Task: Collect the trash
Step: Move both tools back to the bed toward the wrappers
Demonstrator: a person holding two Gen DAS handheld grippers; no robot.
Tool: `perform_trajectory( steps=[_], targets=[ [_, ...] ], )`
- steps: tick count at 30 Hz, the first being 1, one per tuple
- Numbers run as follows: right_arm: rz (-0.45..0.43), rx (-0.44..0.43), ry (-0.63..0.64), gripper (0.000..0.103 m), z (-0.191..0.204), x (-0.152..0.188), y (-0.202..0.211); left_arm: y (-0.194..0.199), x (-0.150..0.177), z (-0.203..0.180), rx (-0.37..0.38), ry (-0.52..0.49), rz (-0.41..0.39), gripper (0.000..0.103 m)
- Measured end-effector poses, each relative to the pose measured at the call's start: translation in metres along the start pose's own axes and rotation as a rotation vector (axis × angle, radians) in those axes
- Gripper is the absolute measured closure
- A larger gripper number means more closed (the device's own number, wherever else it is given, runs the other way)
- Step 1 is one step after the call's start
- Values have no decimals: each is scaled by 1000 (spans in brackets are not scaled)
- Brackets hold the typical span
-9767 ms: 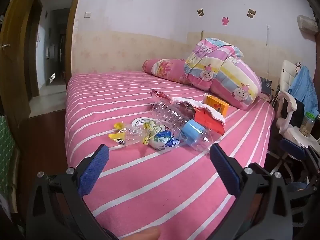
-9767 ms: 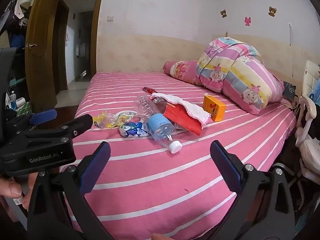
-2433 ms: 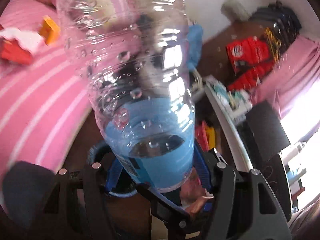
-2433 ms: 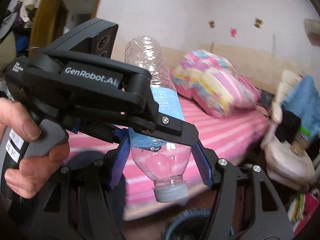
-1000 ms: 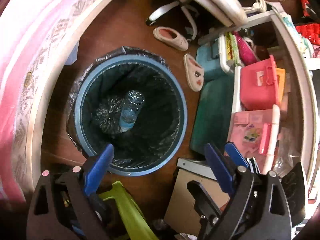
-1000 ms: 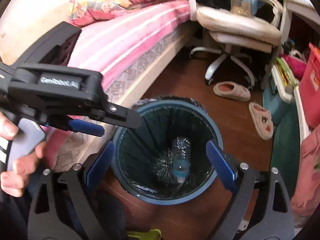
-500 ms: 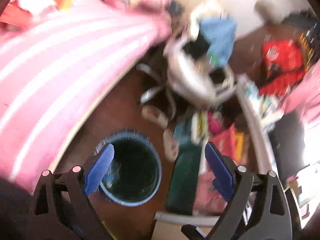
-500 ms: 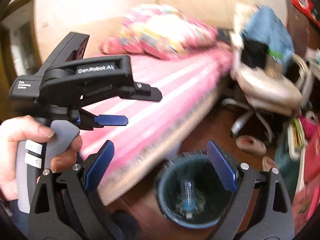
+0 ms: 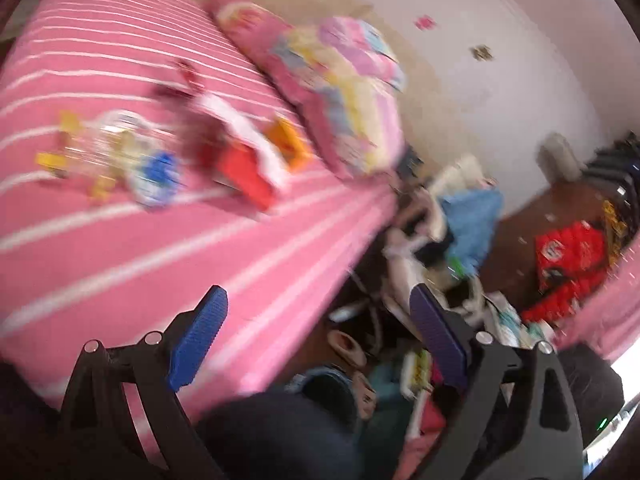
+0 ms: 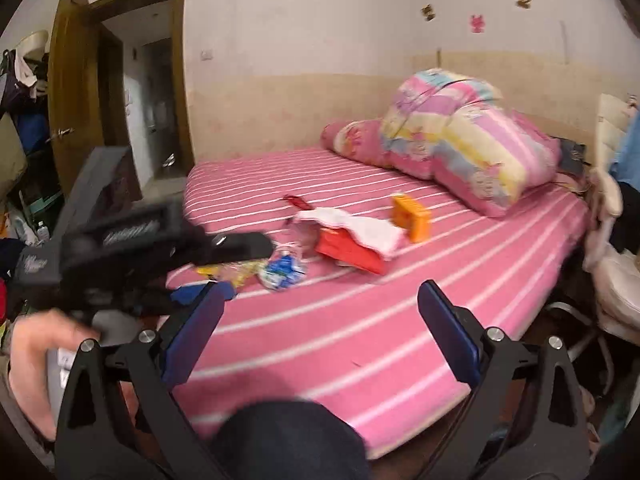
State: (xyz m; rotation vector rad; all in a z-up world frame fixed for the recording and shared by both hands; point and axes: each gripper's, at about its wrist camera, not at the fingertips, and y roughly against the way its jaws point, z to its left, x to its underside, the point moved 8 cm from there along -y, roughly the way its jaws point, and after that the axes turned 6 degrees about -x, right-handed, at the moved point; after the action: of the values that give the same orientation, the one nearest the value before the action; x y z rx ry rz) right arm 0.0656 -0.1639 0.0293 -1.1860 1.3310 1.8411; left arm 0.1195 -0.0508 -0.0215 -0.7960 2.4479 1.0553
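Observation:
Trash lies on the pink striped bed [image 10: 360,332]: a red packet with white cloth [image 10: 352,240], an orange box [image 10: 411,216], a blue-white wrapper [image 10: 282,270], yellow wrappers [image 10: 236,270] and a small red wrapper [image 10: 296,201]. The left wrist view shows the same pile blurred: the red packet [image 9: 244,168], orange box [image 9: 286,142], blue wrapper [image 9: 158,176]. My left gripper [image 9: 316,340] is open and empty over the bed's edge; its body [image 10: 132,248] shows in the right wrist view. My right gripper [image 10: 320,332] is open and empty, short of the pile. The blue bin's rim [image 9: 320,380] shows low down.
A folded patterned quilt [image 10: 468,152] and pink pillow [image 10: 352,138] lie at the bed's head. A white chair [image 10: 612,272] with clothes stands right of the bed. An open wooden door [image 10: 76,92] is at left. Slippers [image 9: 348,346] and clutter lie on the floor.
Both grippers have swung up from the bin toward the bed. The bottle dropped earlier stays in the bin. Both views are now motion-blurred.

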Motion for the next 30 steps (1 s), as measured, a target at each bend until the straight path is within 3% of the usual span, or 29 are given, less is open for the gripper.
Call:
perform_trajectory(
  steps=[2,9,13,21,25,30],
  targets=[
    [13,-28,-38,6,13,-5,-28,10,-12,41,-77,39,-36,13],
    [116,-132,-192,6,26,-1,-130,21,-52,133,-205,102,-102,13],
    [151,-116,-184,6,22,0,-175,8,-68,168,-256,120,-88,13],
    [246,-125,-62,6,40,21,-256,-17,-99,194,-317,129,-81,13],
    [281,-115,-65,6,35,29,-281,-37,-112,206,-374,108,-50,13],
    [336,-99,-100,17,23,38,-303,-67,-115,215,-429,91,22,13]
  ],
)
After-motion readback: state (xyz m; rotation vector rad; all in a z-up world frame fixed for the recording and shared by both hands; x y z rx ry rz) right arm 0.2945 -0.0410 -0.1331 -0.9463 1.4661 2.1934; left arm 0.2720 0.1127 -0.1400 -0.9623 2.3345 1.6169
